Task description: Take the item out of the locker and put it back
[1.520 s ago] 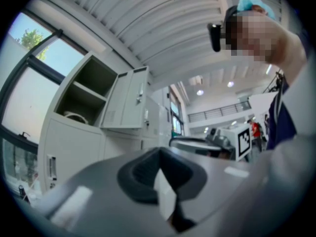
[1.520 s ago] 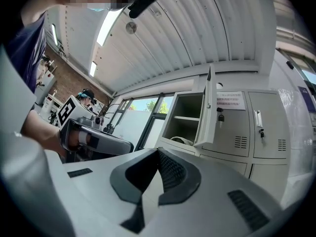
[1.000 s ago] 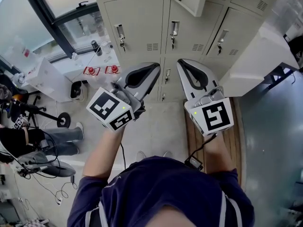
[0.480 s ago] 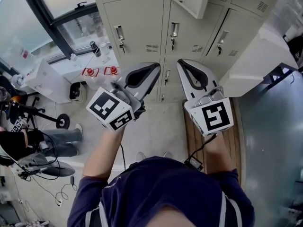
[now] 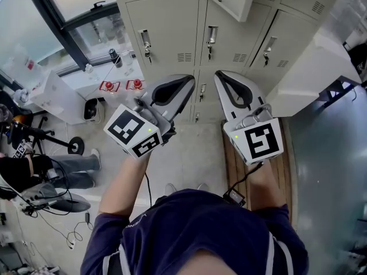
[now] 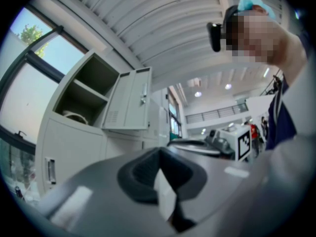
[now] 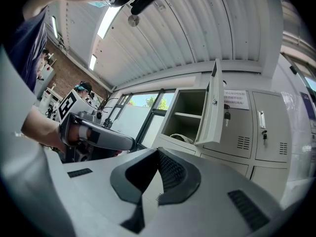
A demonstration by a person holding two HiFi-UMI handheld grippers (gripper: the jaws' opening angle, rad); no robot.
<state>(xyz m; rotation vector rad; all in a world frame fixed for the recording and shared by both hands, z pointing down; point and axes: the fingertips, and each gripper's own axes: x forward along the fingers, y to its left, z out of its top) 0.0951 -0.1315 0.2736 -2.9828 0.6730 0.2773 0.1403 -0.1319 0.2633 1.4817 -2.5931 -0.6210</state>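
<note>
Both forearms reach forward, side by side. Left gripper (image 5: 189,80) and right gripper (image 5: 219,74) point at the lockers, tips slightly raised. Each pair of jaws is pressed together with nothing between.

Open locker (image 7: 186,116): door (image 7: 213,102) swung out. A pale round item (image 7: 181,138) lies on the compartment's bottom, under the shelf, well apart from both grippers. Nothing stands between the grippers and the locker.

A seated person (image 5: 40,171) is by the window, at the left.

Against the frames a second back: no change, grippers in the same place.
</note>
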